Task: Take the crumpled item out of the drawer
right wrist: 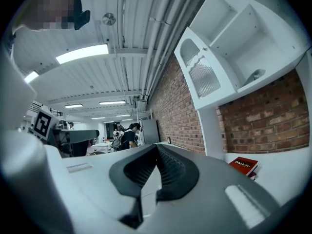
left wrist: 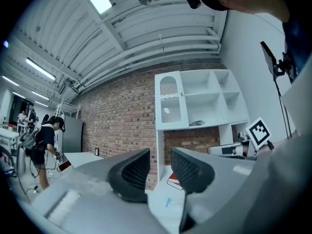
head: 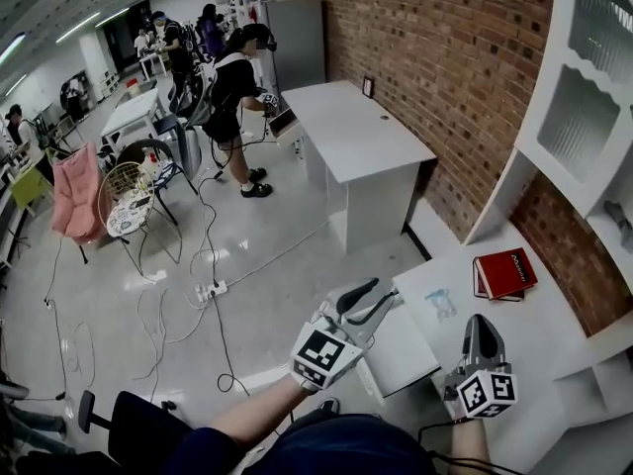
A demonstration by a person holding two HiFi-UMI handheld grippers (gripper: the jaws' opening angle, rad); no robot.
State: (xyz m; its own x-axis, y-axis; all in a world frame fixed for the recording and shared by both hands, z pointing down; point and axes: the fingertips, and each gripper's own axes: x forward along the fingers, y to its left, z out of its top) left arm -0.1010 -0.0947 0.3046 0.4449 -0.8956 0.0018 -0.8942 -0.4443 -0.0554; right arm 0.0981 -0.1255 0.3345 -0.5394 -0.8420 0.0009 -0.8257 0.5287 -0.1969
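Crumpled item point(head: 442, 305): your likeliest match is the small pale-blue thing lying flat on the white counter point(head: 539, 349), just left of the red book point(head: 504, 273) and a little nearer to you. It is too small to tell whether it is really crumpled or only a mark on the surface.

A flat white panel point(head: 401, 354) juts out from the counter's front edge, left of the book and nearer to you than it, sitting lower than the counter top. You cannot tell from here whether it is the drawer.

Your left tool point(head: 384, 291) hovers over the far corner of that panel, left of the book. Its jaws stand apart with a narrow gap, nothing lies between them, and the book shows through that gap.

Your right tool point(head: 481, 322) hovers over the counter on your side of the book. Its jaws are pressed together with nothing in them, and the book lies off to their right.

Beyond the book, a white shelf unit point(head: 584, 107) hangs against the brick wall point(head: 445, 57).
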